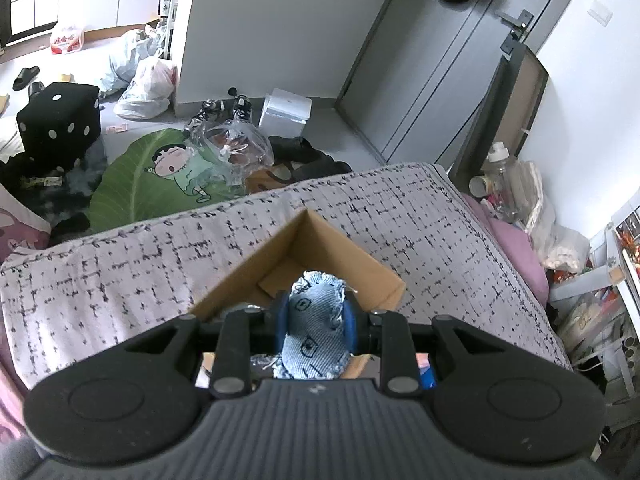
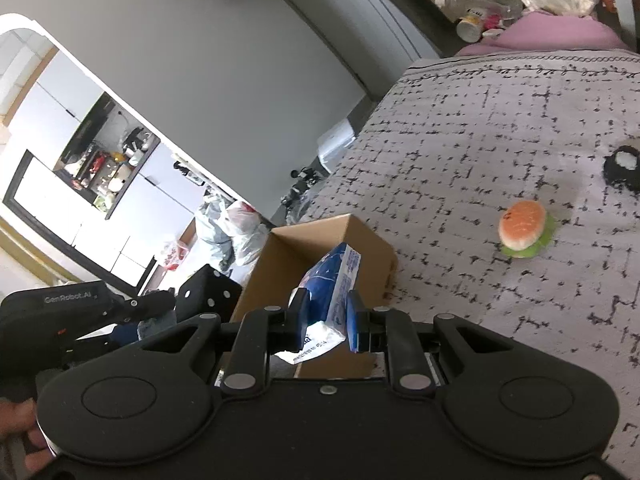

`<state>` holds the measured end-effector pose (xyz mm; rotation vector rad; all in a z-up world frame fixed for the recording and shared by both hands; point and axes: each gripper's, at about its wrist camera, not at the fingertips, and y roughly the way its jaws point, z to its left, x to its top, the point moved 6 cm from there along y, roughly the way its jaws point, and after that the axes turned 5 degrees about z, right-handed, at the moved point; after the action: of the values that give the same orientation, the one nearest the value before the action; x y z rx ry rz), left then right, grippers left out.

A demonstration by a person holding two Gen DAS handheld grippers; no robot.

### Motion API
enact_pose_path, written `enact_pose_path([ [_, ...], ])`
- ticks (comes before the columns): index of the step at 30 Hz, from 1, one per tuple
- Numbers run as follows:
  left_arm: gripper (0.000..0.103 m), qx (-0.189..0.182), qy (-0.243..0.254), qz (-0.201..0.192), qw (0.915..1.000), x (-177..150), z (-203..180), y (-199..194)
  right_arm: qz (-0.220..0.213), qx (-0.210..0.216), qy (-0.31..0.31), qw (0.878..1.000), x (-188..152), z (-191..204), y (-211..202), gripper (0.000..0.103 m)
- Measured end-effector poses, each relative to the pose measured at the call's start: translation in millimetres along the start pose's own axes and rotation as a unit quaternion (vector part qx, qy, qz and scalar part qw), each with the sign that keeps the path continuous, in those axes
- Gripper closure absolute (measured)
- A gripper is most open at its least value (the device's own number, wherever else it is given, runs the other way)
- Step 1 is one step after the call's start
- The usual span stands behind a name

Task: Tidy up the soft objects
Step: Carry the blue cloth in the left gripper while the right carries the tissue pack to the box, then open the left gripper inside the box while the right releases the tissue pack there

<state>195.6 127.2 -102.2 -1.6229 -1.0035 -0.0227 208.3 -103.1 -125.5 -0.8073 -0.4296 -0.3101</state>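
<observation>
My left gripper point(image 1: 315, 318) is shut on a frayed light-blue denim piece point(image 1: 314, 330) and holds it over the open cardboard box point(image 1: 256, 272) that stands on the patterned bed cover. My right gripper point(image 2: 326, 316) is shut on a blue-and-white tissue pack point(image 2: 334, 280) and holds it above the same box point(image 2: 276, 264). The left gripper's body point(image 2: 76, 308) shows at the left of the right wrist view. A plush salmon sushi on a green base point(image 2: 522, 229) lies on the bed cover to the right of the box. A black ring-shaped soft item with a white middle point(image 2: 624, 166) lies farther right.
The bed cover point(image 1: 120, 280) ends at its far edge above a cluttered floor with a green leaf mat point(image 1: 152, 176), plastic bags point(image 1: 148, 88), a black dice stool point(image 1: 60, 120) and a white box point(image 1: 286, 110). Bottles and bags point(image 1: 508, 184) crowd the bed's right side.
</observation>
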Motion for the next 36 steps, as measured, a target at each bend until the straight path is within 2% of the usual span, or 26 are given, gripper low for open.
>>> enact_pose_path([
  [15,0.076,-0.017,-0.021,0.018,0.9995,11,35,24,0.038,-0.021,-0.039,0.998,-13,24,41,0.084],
  [25,0.076,-0.03,-0.03,0.036,0.9984,19,49,46,0.032,-0.02,-0.055,0.998,0,36,68,0.083],
  [28,0.076,-0.034,-0.031,0.044,0.998,20,49,53,0.037,-0.005,-0.051,0.998,2,38,75,0.078],
  [36,0.076,-0.04,-0.028,0.055,0.9973,21,48,67,0.032,-0.013,-0.036,0.999,4,35,72,0.071],
])
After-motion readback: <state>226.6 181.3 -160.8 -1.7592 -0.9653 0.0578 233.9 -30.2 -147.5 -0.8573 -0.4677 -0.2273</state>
